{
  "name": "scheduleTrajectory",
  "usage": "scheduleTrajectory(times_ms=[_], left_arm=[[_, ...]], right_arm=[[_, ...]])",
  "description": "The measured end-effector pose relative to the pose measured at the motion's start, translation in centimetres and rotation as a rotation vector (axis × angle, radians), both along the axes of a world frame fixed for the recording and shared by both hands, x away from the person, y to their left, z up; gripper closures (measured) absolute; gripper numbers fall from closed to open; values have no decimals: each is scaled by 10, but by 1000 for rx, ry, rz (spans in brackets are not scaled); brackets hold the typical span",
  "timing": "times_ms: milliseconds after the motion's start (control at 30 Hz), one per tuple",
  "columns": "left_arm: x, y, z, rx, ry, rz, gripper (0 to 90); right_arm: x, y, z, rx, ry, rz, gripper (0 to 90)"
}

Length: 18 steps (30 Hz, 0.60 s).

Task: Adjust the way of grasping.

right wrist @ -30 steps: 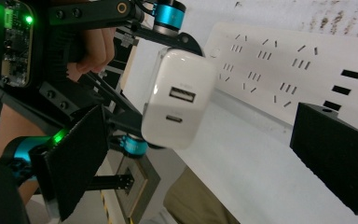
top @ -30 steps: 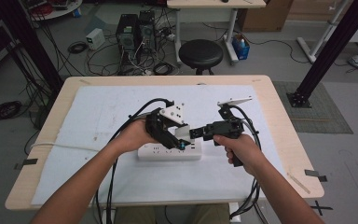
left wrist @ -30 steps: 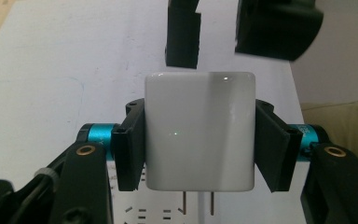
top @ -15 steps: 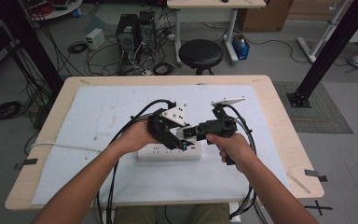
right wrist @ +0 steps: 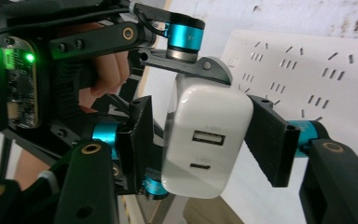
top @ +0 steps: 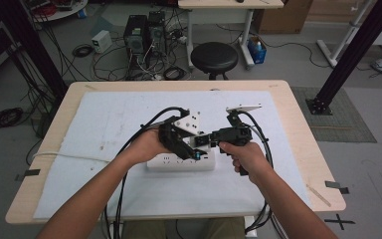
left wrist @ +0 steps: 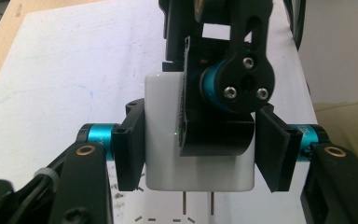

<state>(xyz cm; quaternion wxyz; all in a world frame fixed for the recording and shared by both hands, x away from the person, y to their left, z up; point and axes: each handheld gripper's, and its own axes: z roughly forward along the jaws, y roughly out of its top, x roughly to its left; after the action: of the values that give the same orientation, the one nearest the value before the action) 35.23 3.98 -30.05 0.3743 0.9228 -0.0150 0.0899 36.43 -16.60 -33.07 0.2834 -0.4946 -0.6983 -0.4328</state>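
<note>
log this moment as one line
object: white two-pin charger block | left tongs: gripping it | right tongs: jaws flanking it, contact unclear | position: prongs above white power strip, not inserted

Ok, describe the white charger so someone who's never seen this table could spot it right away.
On the white mat covering the table, find the white power strip near the front edge. Just above it, between both grippers, is the charger: a small white rounded block with two metal prongs and two ports on one face, unlike the long, flat, slotted strip.
</note>
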Motion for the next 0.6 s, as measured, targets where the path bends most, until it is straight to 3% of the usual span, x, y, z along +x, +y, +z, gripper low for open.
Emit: scheduleTrajectory(times_ms=[333,400,600], left_arm=[[-1,-1,0,3,-22,3,424],[-2,-1,0,5,-30,4,424],[-3,-1,0,12,-67,5,424]], right_arm=[[2,-2,-5,42,41,2,561],[3,-3,-6,55,69,-3,585],[4,-4,-9,71,64,0,606]])
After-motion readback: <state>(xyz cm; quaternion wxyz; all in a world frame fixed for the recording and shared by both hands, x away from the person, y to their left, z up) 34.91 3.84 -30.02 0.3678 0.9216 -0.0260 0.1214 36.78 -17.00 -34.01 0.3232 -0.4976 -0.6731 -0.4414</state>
